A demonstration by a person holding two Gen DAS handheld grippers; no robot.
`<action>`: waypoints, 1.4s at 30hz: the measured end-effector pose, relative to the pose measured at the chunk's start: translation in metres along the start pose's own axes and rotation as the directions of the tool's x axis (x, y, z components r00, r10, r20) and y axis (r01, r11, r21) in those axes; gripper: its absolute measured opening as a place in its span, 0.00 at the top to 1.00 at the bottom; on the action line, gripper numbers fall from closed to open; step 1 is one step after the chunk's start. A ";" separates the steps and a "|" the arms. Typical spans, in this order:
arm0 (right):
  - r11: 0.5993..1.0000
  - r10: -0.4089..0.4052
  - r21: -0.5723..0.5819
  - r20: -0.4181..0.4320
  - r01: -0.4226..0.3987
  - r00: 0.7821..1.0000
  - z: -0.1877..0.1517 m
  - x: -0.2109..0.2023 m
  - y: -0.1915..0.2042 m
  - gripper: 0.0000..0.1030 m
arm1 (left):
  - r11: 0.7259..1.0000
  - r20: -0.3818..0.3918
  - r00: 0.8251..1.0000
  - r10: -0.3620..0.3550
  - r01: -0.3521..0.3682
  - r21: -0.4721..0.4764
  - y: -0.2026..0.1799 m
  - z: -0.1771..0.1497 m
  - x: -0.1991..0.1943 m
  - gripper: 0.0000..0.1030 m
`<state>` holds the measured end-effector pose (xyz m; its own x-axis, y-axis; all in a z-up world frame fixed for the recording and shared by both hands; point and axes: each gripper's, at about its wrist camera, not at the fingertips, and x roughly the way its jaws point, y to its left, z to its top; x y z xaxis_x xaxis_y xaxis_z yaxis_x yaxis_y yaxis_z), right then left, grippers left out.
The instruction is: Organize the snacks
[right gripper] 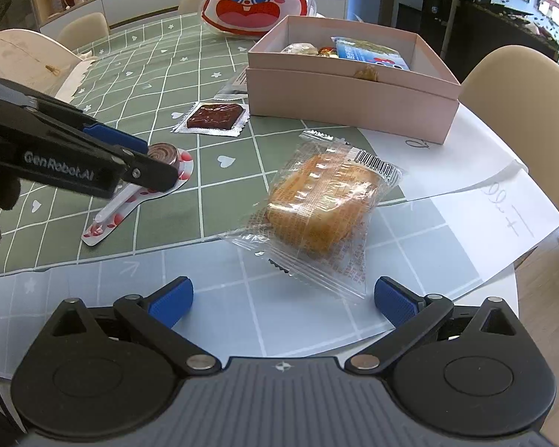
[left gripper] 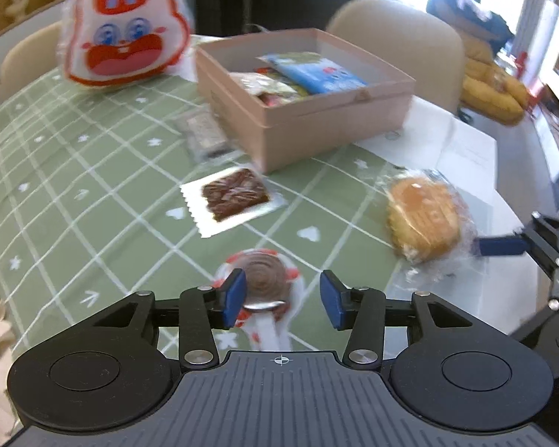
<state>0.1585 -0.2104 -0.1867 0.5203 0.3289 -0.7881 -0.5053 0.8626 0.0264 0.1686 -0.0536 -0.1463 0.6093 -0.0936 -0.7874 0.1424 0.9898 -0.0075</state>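
Left wrist view: left gripper (left gripper: 283, 300), fingers apart, straddles the blurred spiral lollipop (left gripper: 266, 283) on the bench (left gripper: 74, 193). Right wrist view: right gripper (right gripper: 283, 300), fingers wide, faces wrapped cake (right gripper: 324, 205); pink box (right gripper: 354, 93) contents partly hidden.

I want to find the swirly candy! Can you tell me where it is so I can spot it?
Find the pink box on the green checked tablecloth. Nearer than the square brown packet lies the lollipop, between the left gripper fingers. Only it is a round brown spiral on a stick.

Green grid tablecloth (right gripper: 220, 85) on table; 2 white paper sheets (right gripper: 495, 219) overlapping; beige chair (right gripper: 521, 85) behind.
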 end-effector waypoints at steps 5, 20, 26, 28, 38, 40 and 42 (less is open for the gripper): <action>1.000 0.000 -0.001 0.001 0.000 1.000 0.000 0.000 0.000 0.00 | 0.997 -0.007 0.999 0.031 -0.032 -0.075 0.013 0.002 0.003 0.54; 1.000 0.000 -0.005 0.034 0.000 0.999 -0.005 -0.003 0.001 0.00 | 0.996 -0.055 0.998 0.015 -0.019 -0.084 0.009 0.004 0.018 0.50; 0.998 0.011 0.058 0.051 -0.014 0.999 0.004 -0.013 -0.017 0.08 | 0.993 -0.068 0.998 0.009 -0.017 -0.120 0.011 0.003 0.016 0.51; 0.993 0.010 0.119 0.078 -0.019 0.997 0.009 -0.020 -0.027 0.08 | 0.993 -0.065 0.998 0.011 -0.018 -0.119 0.010 0.002 0.015 0.51; 0.990 -0.122 0.070 0.011 0.121 0.992 0.014 -0.013 -0.029 0.08 | 0.994 -0.085 0.996 -0.017 0.007 -0.112 -0.001 -0.009 0.004 0.50; 0.987 -0.147 0.062 0.015 0.146 0.989 0.010 -0.018 -0.032 0.08 | 0.993 -0.081 0.997 -0.014 0.004 -0.115 -0.002 -0.010 0.003 0.50; 0.990 -0.125 0.070 0.036 0.122 0.992 0.010 -0.025 -0.036 0.08 | 0.993 -0.078 0.997 -0.009 -0.001 -0.121 -0.002 -0.010 0.003 0.50</action>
<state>0.1708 -0.2459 -0.1622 0.6037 0.2323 -0.7626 -0.3885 0.9211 -0.0269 0.1618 -0.0552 -0.1549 0.5454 -0.0933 -0.8330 0.0467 0.9956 -0.0810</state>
